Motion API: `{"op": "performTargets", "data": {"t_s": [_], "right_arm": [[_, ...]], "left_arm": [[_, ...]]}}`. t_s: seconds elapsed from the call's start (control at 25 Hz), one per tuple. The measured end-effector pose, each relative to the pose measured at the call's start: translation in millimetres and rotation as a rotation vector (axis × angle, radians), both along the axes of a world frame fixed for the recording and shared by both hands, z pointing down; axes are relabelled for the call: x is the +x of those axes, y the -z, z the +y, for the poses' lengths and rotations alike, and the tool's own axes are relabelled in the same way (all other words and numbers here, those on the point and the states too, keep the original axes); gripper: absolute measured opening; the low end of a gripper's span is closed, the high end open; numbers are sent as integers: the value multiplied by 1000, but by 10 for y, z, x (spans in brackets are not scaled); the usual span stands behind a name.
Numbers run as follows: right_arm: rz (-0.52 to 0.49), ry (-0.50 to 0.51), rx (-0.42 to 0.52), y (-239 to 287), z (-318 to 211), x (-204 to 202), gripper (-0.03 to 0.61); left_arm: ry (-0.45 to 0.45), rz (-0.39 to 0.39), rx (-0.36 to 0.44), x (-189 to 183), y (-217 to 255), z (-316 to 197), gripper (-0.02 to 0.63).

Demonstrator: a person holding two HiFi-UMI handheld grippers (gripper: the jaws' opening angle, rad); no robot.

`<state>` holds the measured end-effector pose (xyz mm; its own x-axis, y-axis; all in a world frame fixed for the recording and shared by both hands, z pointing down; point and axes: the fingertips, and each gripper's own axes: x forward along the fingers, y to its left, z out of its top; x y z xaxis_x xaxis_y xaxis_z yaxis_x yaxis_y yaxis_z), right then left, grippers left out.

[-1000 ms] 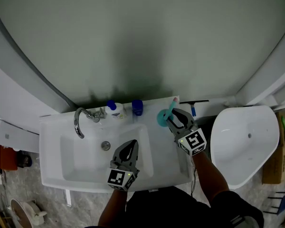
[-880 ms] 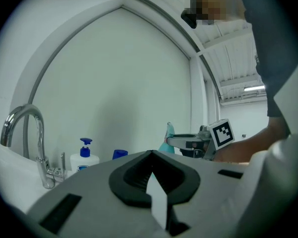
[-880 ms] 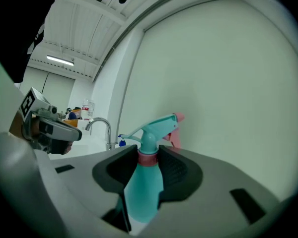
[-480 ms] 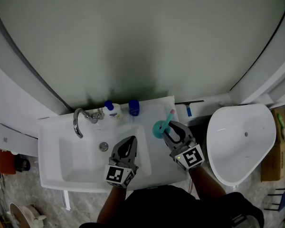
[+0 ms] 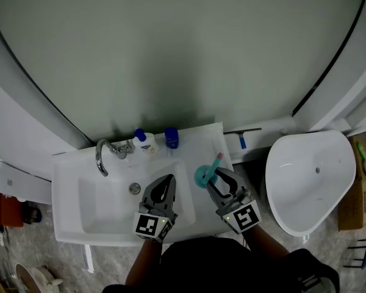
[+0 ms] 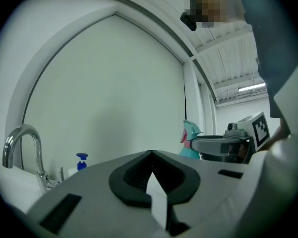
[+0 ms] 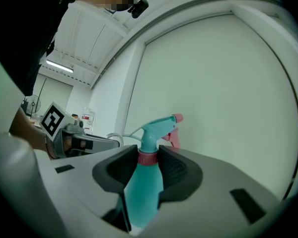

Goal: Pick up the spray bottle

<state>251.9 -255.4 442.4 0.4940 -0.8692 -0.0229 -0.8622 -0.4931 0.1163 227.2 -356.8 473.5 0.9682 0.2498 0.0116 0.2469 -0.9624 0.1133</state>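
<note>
Drawn back from the rear ledge of the washbasin (image 5: 67, 182), the right gripper (image 5: 212, 177) now carries the teal spray bottle (image 5: 202, 176) over the basin's right-hand deck, nearer its front edge than a second ago. Its jaws pinch the bottle at the neck, by the pink collar. The bottle stands upright, its pink-tipped nozzle pointing toward the pale green wall (image 5: 183, 54) behind the basin.

The left gripper (image 5: 168, 183) hovers over the basin's bowl with its jaws pressed together and nothing between them. It is the nearest thing to the bottle on the bowl side.

Along the basin's back ledge stand a chrome tap (image 5: 101, 155), a white pump bottle (image 5: 144, 141) with a blue top, and a blue bottle (image 5: 171, 138), all apart from the held sprayer. A squeegee (image 5: 241, 138) with a blue handle lies just off the basin's rear right corner. A white toilet (image 5: 305, 182) sits to the basin's right, with a cardboard box (image 5: 360, 191) beyond it.
</note>
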Motion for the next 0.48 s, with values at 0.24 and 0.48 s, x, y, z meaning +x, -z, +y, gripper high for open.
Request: {"op": "performTargets", "data": {"t_s": [0.24, 0.48], "right_arm": [[-13, -24, 7, -19, 147, -190, 133], [-18, -32, -20, -109, 243, -219, 133]], "left_arm": [[-5, 1, 19, -65, 33, 35, -5], [-11, -22, 30, -97, 42, 65, -5]]}}
